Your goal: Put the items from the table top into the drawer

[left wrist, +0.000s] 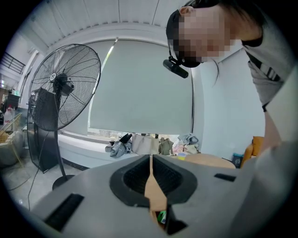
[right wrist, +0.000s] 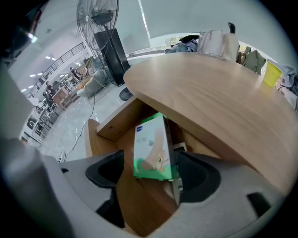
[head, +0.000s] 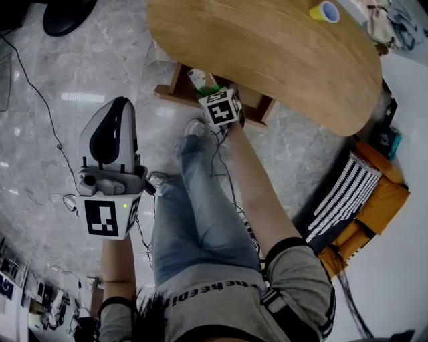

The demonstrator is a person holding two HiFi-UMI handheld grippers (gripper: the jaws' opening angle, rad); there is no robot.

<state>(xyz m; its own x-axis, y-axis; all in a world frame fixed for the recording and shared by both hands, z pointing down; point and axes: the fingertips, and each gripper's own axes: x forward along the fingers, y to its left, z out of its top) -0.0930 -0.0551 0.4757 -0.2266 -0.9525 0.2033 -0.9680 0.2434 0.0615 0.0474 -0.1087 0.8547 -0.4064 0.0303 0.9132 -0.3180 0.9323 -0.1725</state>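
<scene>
A green-and-white tissue packet [right wrist: 151, 146] hangs upright over the open wooden drawer [right wrist: 108, 124], with my right gripper [right wrist: 151, 173] shut on it by its sides. In the head view the packet [head: 202, 81] shows just past the right gripper [head: 210, 91], inside the drawer [head: 171, 89] that sticks out under the round wooden table [head: 267, 47]. A yellow tape roll [head: 324, 11] lies on the tabletop at its far edge. My left gripper [head: 120, 105] is held over the floor, well left of the drawer. Its jaws are shut with nothing between them [left wrist: 151, 171].
The person's legs [head: 200, 214] stand right in front of the drawer. An orange chair with a striped cloth [head: 361, 194] is at the right. Cables [head: 40, 93] trail across the marble floor. A standing fan [left wrist: 60, 93] is off to the left of the table.
</scene>
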